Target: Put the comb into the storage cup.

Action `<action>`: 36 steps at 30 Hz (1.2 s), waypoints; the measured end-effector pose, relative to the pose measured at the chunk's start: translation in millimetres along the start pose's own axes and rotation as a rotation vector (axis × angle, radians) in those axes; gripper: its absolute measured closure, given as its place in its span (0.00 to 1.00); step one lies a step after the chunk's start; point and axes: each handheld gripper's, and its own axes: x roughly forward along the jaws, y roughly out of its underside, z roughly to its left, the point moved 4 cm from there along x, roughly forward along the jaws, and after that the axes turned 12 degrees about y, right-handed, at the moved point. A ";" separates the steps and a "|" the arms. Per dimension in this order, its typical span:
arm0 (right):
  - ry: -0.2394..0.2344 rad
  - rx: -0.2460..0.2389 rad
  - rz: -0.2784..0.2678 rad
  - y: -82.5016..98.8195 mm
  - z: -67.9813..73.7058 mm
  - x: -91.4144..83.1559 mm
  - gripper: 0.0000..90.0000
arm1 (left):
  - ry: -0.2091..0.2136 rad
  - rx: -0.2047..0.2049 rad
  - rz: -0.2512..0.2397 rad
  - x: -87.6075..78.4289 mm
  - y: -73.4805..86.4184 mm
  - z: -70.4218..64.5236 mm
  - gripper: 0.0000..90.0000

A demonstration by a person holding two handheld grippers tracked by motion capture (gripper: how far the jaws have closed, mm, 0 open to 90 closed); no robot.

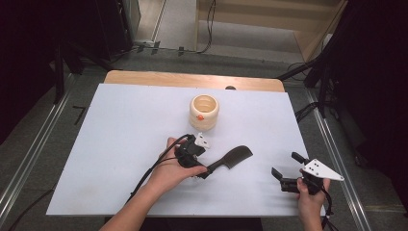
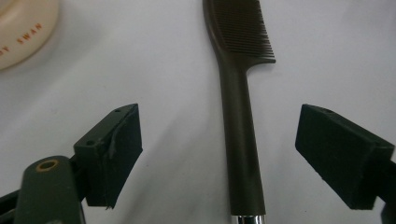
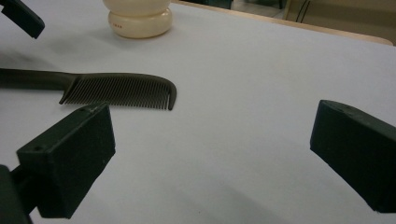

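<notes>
The comb [image 2: 239,140] lay flat on the counter [image 1: 120,144] between the left tongs [image 2: 219,158], parted and untouching (right tongs [image 3: 210,158] gaped, idle). Light, stiff, slippery: best pinched mid-handle.

White table [image 1: 120,144] w/ comb [image 1: 232,160], cream holder [image 1: 204,112].

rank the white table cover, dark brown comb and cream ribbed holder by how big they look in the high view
1. White table cover, by far the largest.
2. Dark brown plastic comb, part of its handle hidden by the left claw.
3. Cream ribbed round holder, shorter than the comb but bulkier, so this pair is close.
</notes>
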 end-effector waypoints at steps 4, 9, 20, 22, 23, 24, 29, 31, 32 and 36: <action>0.001 0.000 0.004 0.0 0.2 0.1 0.00 | -0.022 -0.003 0.025 6.8 -1.4 -1.7 0.32; 0.001 0.002 0.004 0.0 0.2 0.3 0.00 | -0.017 0.013 0.065 13.2 -2.2 -4.5 0.42; 0.001 0.004 0.006 0.0 0.5 0.5 0.00 | -0.021 0.009 0.129 23.1 -0.7 -6.3 0.64; 0.002 0.003 0.007 0.0 0.5 0.7 0.00 | -0.024 0.003 0.127 23.9 -1.2 -6.4 0.67; 0.003 0.003 0.007 0.0 0.5 0.7 0.00 | -0.029 0.013 0.138 23.7 -1.2 -6.3 0.67; 0.003 0.003 0.007 0.0 0.5 0.7 0.00 | -0.038 0.017 0.138 24.3 -1.4 -7.0 0.68; 0.005 0.003 0.009 0.0 0.5 0.9 0.00 | -0.057 0.029 0.149 25.1 -1.5 -8.2 0.73; 0.006 0.001 0.010 0.1 0.6 0.9 0.00 | -0.054 0.026 0.147 25.0 -1.5 -8.2 0.77; 0.006 -0.002 0.009 0.0 0.6 1.1 0.00 | -0.052 0.030 0.151 24.8 -1.3 -8.2 0.78; 0.005 0.000 0.010 0.0 0.9 1.2 0.00 | -0.050 0.025 0.145 24.7 -1.2 -8.1 0.80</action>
